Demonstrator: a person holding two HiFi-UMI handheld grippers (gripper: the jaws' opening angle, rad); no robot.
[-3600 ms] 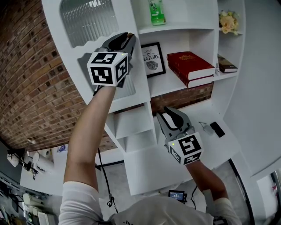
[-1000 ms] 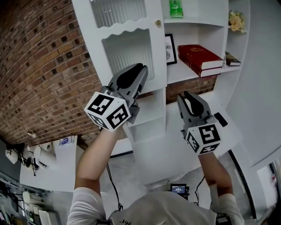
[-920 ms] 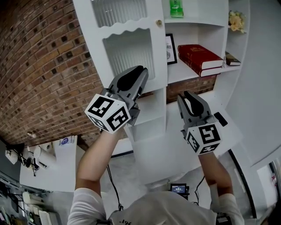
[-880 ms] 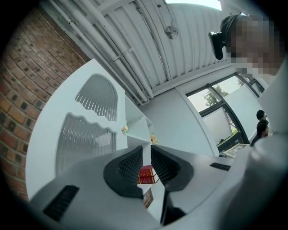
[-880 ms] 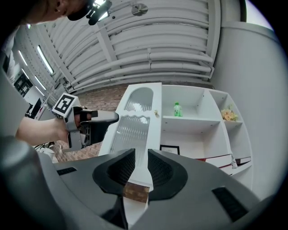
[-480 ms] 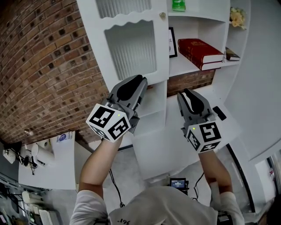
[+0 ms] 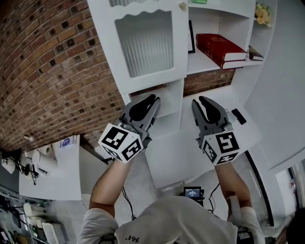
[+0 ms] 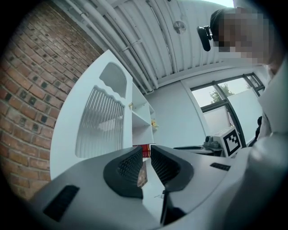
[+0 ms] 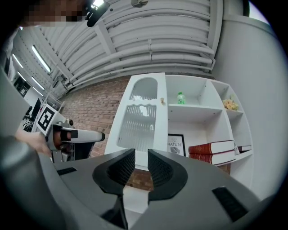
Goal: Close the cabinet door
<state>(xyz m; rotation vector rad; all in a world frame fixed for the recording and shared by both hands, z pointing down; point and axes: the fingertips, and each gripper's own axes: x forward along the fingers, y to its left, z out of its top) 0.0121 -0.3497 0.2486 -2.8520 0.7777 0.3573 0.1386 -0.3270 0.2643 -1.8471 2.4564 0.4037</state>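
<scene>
Red brick wall (image 7: 52, 71) from 9 to 11 o'clock in head view. White cabinet (image 7: 174, 152) set against it, centre. Grey floor (image 7: 147, 178) at 6. White surface (image 7: 52, 183) at 8. Ribbed ceiling (image 9: 153, 40) with strip lights (image 9: 42, 58). Windows (image 8: 225, 101) opposite.

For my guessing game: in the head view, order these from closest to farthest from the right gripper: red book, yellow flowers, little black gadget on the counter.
From the right gripper:
1. Little black gadget, on the counter just to its right.
2. Red book, on the shelf above.
3. Yellow flowers, highest up, far right corner.
</scene>
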